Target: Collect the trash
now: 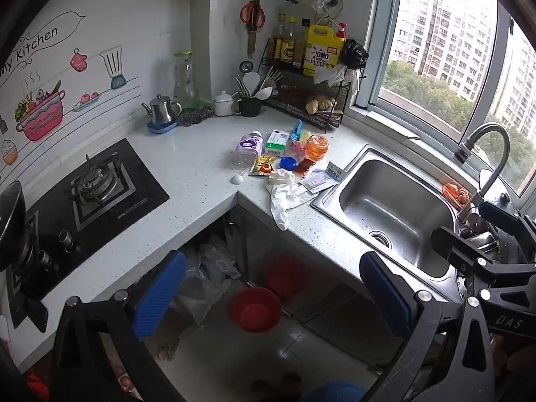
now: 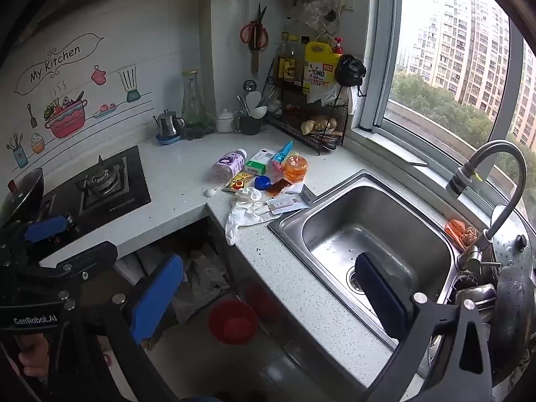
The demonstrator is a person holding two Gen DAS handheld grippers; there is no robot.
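Nearest the left wrist camera, the left hand-held gripper (image 1: 273, 296) has its blue pads spread wide with nothing between them; it hangs over the floor in front of the bench, above a red basin (image 1: 256, 309) that sits on the tiles. The right hand-held gripper (image 2: 271, 296) is likewise released and empty, its right pad lying over the steel sink (image 2: 395, 234) in that view and its left pad over the open space under the bench, where crumpled plastic bags (image 2: 204, 274) are stuffed. A hand (image 2: 31, 356) grips a handle at the lower left of the right wrist view.

Further out, the trash lies in a cluster on the white speckled bench (image 1: 187, 181) near its inner corner, between the gas stove (image 1: 97, 184) and the sink. A white glove (image 1: 284, 197) droops over the bench's front edge, with paper slips (image 1: 318, 181) just beside it by the sink rim. Behind these lie a yellow sachet (image 1: 264, 168), a blue cap (image 1: 287, 162), a purple-labelled bottle (image 1: 246, 149) on its side, a green and white box (image 1: 277, 141), a blue wrapper (image 1: 296, 130) and an orange container (image 1: 317, 147), all close together or touching.

Beyond, against the wall, stand a small steel pot (image 1: 160, 112), a glass carafe (image 1: 185, 78), a mug of utensils (image 1: 249, 102) and a wire rack (image 1: 308, 77) holding bottles. Red-handled scissors (image 1: 253, 13) hang on the tiles above.
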